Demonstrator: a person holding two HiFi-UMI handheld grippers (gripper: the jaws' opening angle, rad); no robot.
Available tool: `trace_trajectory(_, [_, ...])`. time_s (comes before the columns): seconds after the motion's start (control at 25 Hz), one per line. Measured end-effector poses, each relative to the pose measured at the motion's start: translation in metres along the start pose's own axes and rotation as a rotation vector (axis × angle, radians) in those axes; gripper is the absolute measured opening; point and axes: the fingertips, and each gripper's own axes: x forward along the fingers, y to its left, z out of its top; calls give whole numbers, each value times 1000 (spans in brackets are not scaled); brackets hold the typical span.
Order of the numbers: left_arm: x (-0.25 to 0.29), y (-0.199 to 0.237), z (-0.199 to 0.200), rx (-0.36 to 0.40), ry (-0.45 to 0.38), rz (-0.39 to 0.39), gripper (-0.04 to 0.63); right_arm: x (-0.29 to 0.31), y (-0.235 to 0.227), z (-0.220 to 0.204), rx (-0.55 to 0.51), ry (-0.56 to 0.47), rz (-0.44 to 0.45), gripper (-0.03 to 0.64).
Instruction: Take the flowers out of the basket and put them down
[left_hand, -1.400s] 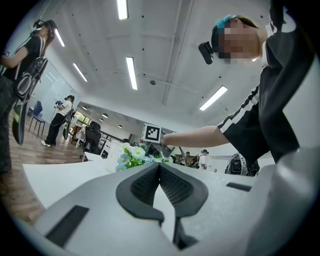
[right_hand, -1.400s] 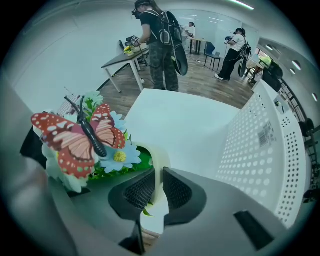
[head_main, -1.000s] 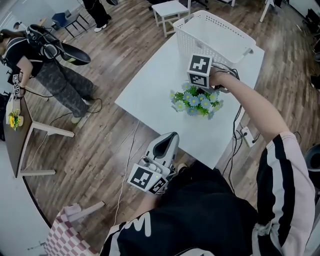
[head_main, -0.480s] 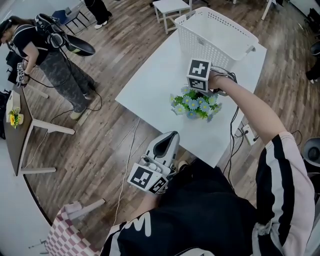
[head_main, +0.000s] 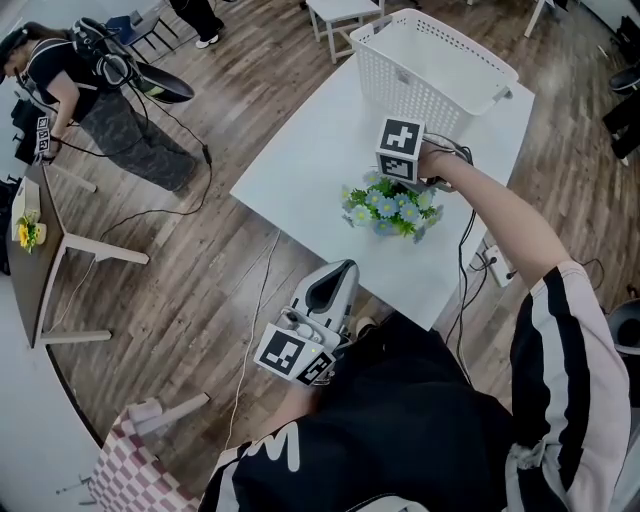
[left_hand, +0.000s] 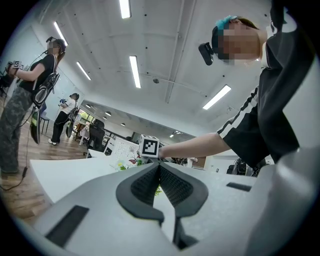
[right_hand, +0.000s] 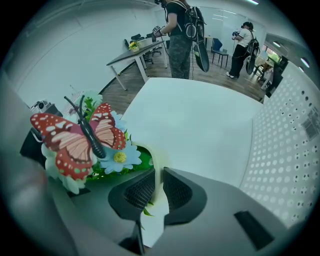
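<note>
The flowers (head_main: 392, 208) are clamped at their pale edge by the right gripper (right_hand: 158, 180), about upright, blooms upward, left of its jaws. The left gripper (left_hand: 159, 167) is closed, empty.

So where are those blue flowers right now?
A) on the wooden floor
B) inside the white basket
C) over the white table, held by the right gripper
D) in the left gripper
C: the right gripper is shut on the flowers over the table, outside the basket.

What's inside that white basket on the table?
Nothing shows inside the basket: only its bare white bottom. Its near wall hides a strip of that bottom. The flowers are outside it.
</note>
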Motion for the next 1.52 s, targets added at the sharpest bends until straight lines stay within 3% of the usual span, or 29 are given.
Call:
trace_trajectory(0.48, [-4, 4, -6, -12, -1, 8, 3, 7, -2, 0, -16, -49, 20, 57])
trace_trajectory(0.8, [-3, 3, -9, -26, -1, 12, 3, 2, -1, 0, -13, -160, 57, 58])
trace_trajectory(1.0, [2, 1, -10, -30, -2, 0, 3, -11, -7, 6, -19, -229, 22, 129])
trace_trajectory(1.24, [8, -3, -7, -22, -4, -15, 3, -34, -15, 9, -36, -314, -38, 130])
trace_trajectory(1.52, [17, -5, -1, -9, -16, -34, 3, -86, -20, 8, -4, -525, -149, 130])
